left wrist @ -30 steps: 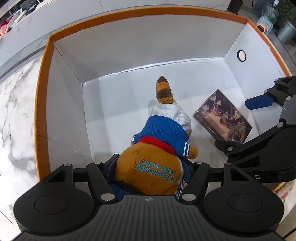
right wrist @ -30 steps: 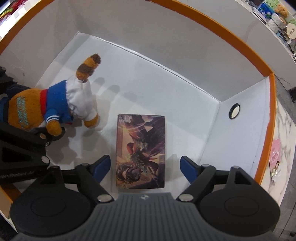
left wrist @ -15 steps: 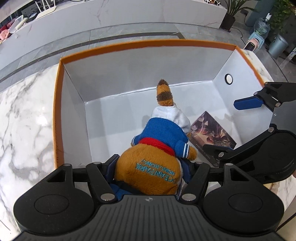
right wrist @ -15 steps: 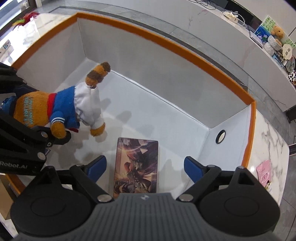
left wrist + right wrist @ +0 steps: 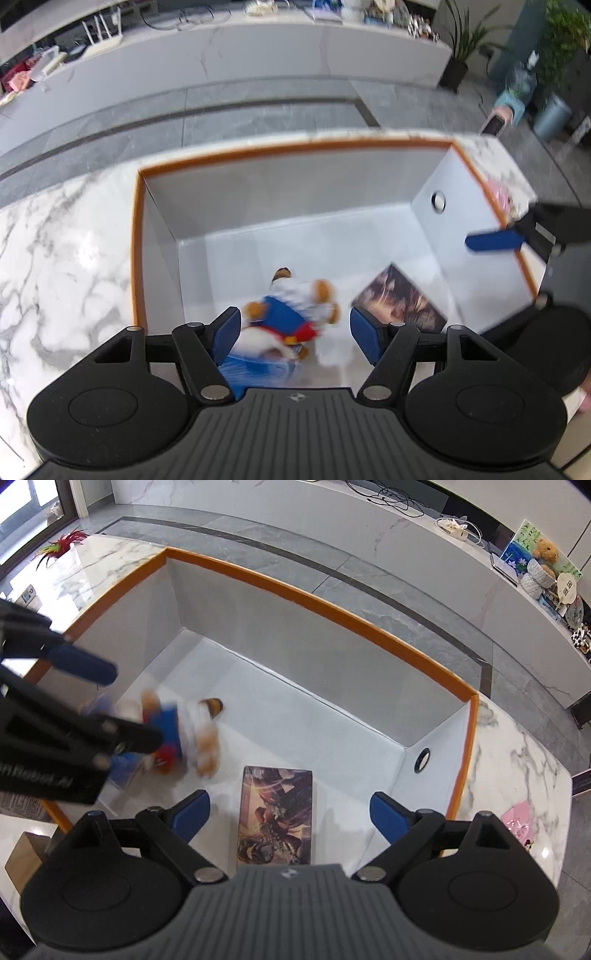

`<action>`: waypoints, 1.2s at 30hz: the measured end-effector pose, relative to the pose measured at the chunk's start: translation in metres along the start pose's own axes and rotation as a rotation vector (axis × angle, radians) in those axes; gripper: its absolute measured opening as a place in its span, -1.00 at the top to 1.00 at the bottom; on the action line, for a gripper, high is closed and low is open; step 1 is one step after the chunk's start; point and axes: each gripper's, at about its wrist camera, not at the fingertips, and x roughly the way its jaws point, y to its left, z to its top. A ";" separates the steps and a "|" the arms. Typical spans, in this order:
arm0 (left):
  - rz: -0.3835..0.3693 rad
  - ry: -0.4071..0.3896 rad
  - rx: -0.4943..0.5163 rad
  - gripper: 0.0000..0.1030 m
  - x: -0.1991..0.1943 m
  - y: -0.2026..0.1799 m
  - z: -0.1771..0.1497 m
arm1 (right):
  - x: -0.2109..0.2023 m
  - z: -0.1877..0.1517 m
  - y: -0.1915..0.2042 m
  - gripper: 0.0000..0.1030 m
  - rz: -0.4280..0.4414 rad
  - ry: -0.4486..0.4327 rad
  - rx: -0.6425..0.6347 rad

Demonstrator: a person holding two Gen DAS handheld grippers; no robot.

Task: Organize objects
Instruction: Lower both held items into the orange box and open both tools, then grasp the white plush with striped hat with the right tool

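A plush bear (image 5: 291,314) in a blue and white outfit is blurred with motion low inside the white box with an orange rim (image 5: 295,147). It is free of my left gripper (image 5: 295,334), which stands open above it. In the right wrist view the bear (image 5: 184,734) is on or near the box floor at the left, under the left gripper (image 5: 122,705). A flat illustrated case (image 5: 277,816) lies on the floor to its right. My right gripper (image 5: 291,812) hangs open above that case, apart from it. The case (image 5: 400,301) also shows in the left wrist view.
The box sits on a white marble tabletop (image 5: 55,258). Its right wall has a round hole (image 5: 422,760). A pink item (image 5: 519,821) lies on the marble to the right. A cardboard box (image 5: 26,853) stands on the floor at lower left.
Both grippers have risen out of the box. The bear, held in the left jaws before, has come free and dropped toward the floor. The right jaws have spread wider over the case.
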 end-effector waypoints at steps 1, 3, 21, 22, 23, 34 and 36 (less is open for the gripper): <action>-0.009 -0.009 -0.008 -0.51 -0.004 0.000 0.000 | 0.008 -0.002 -0.004 -0.82 0.006 -0.005 0.001; -0.022 -0.014 -0.008 -0.51 -0.012 0.000 -0.003 | -0.003 -0.005 -0.003 -0.82 0.019 -0.017 0.004; 0.041 -0.175 0.009 -0.51 -0.138 -0.019 -0.123 | -0.142 -0.134 0.119 -0.89 0.304 -0.123 -0.208; 0.048 -0.177 0.001 -0.51 -0.140 -0.019 -0.132 | -0.142 -0.147 0.132 -0.89 0.321 -0.105 -0.218; 0.051 -0.179 -0.009 -0.51 -0.141 -0.018 -0.141 | -0.139 -0.160 0.146 -0.89 0.338 -0.084 -0.228; 0.148 -0.253 -0.167 -0.51 -0.132 0.018 -0.216 | 0.035 -0.278 0.298 -0.90 0.310 0.198 -0.274; 0.158 -0.269 -0.214 -0.51 -0.128 0.032 -0.227 | 0.073 -0.289 0.319 -0.90 0.280 0.230 -0.275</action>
